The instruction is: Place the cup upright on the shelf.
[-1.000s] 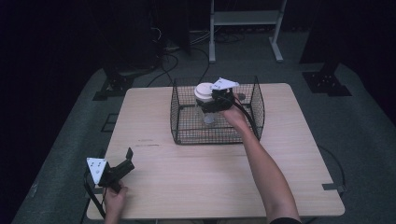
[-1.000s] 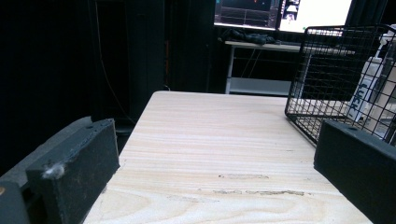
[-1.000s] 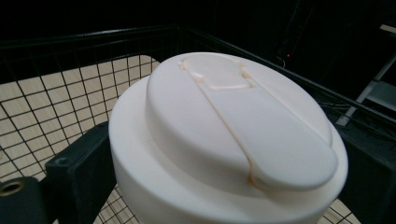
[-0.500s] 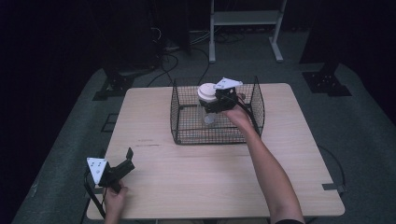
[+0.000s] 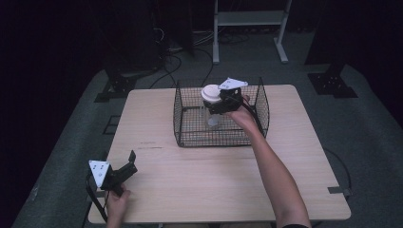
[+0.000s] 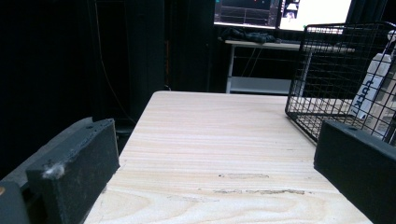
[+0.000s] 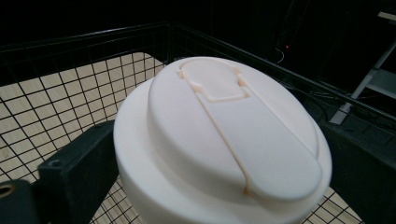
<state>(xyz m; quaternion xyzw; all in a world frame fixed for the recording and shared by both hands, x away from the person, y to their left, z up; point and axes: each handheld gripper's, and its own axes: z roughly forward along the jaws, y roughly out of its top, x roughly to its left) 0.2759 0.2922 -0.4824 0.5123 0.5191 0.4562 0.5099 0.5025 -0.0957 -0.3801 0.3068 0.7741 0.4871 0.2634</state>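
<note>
White-lidded clear plastic bottle [image 5: 211, 105] sits between the jaws of the right gripper [image 5: 222, 100], which close on it just under its round cream cap [image 7: 219, 140]; in the right gripper view the two black jaws press against the sides below this cap. We see the bottle inside the black wire basket [image 5: 190, 137] at the far middle of the pale wooden counter [image 5: 209, 175]. Compared with one second ago, the cap stands a little lower against the basket rim and the gripper has tilted more over it, so we judge that the bottle is going down into the basket, or is almost set on its floor. Whether its base already touches the wire we cannot tell. This would mean the placing is near its end, and the next thing is to open the jaws.

The left gripper [image 5: 124, 170] lies at the near left corner of the counter, well apart from the basket. Its jaws are wide open and hold nothing, and its position has not changed.
</note>
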